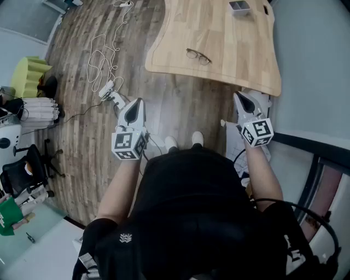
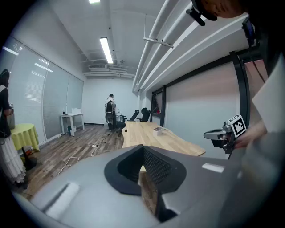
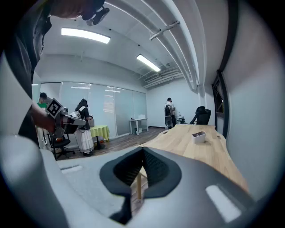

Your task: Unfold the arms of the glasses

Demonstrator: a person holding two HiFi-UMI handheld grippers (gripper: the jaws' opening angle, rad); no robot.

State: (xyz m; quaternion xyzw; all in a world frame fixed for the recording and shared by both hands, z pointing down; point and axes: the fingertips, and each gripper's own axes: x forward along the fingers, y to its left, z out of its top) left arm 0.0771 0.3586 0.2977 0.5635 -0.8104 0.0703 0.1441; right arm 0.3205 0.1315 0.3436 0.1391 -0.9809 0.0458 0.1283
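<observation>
Our left gripper (image 1: 138, 101) and right gripper (image 1: 239, 96) sit clenched on nothing at mid-frame, over the plank floor (image 1: 76, 136). The glasses (image 1: 198, 56) lie on the wooden table (image 1: 240, 49), upper centre.

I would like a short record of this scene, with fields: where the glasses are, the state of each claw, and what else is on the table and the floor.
glasses: lying on the wooden table near its front edge, untouched; too small to tell whether the arms are folded
left claw: shut, empty, in the air short of the table
right claw: shut, empty, also short of the table
also on table: small open box at the far end
floor: white cable left of the table
</observation>
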